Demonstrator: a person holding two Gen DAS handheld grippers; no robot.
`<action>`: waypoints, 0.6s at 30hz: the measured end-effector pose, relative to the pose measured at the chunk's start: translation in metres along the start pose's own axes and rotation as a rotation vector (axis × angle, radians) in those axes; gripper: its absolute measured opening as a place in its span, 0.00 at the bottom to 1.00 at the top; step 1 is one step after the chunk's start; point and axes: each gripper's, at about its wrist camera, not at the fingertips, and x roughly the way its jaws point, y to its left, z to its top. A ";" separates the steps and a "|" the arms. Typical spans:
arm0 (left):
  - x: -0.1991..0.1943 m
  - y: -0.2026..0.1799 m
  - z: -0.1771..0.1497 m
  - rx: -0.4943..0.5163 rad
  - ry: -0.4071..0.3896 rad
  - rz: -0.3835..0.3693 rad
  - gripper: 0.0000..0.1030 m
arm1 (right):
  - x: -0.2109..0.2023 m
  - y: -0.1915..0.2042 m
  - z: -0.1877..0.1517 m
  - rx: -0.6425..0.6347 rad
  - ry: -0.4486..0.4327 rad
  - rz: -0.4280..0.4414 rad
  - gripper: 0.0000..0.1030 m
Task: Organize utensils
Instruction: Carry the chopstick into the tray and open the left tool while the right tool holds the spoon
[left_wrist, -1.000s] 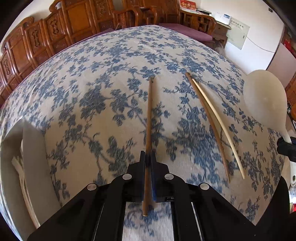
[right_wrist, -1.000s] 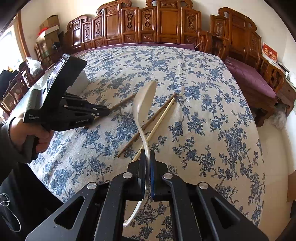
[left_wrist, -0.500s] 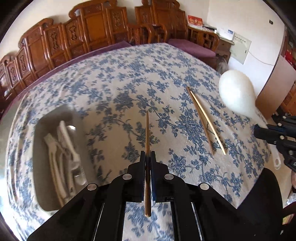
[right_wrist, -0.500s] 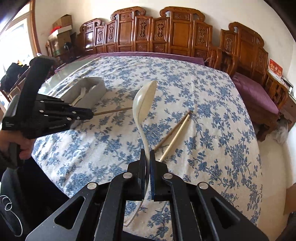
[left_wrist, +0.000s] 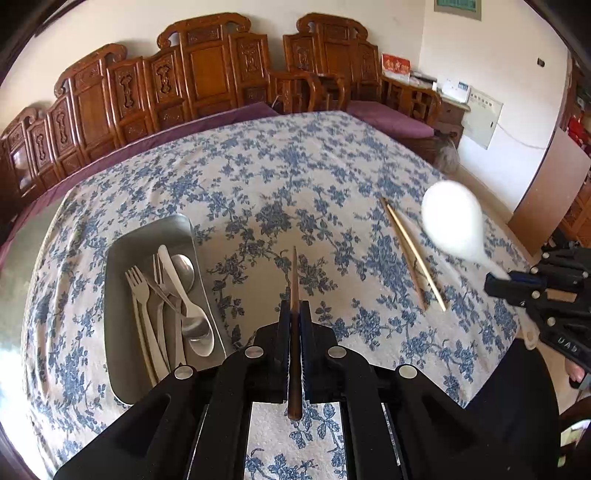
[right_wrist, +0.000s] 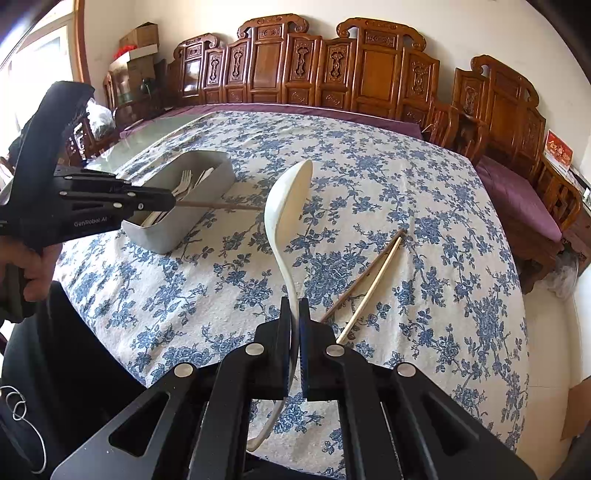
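My left gripper (left_wrist: 294, 310) is shut on a dark wooden chopstick (left_wrist: 294, 273) and holds it above the cloth, just right of the grey metal tray (left_wrist: 122, 362). The tray holds several forks and spoons (left_wrist: 177, 288). My right gripper (right_wrist: 294, 308) is shut on the handle of a white rice spoon (right_wrist: 286, 206), held up in the air. Two more chopsticks (left_wrist: 415, 254) lie on the tablecloth between the grippers; they also show in the right wrist view (right_wrist: 369, 277). The left gripper (right_wrist: 162, 202) and tray (right_wrist: 177, 221) show in the right wrist view.
The table carries a blue floral cloth (left_wrist: 295, 177). Carved wooden chairs (left_wrist: 207, 77) line the far side. The table edge drops off on the right (right_wrist: 532, 332). My right gripper shows in the left wrist view (left_wrist: 495, 286).
Both grippers rose and drew back from the table. The left gripper lifted its chopstick off the cloth and the tray came fully into its view. The rice spoon stayed gripped.
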 end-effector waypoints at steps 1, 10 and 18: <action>-0.003 0.000 0.001 0.000 -0.008 0.001 0.04 | 0.000 0.001 0.001 0.001 -0.001 0.002 0.05; -0.034 0.033 0.006 -0.036 -0.075 0.046 0.04 | 0.010 0.010 0.015 -0.013 0.002 0.013 0.05; -0.043 0.085 -0.002 -0.105 -0.093 0.135 0.04 | 0.028 0.032 0.035 -0.033 -0.003 0.044 0.05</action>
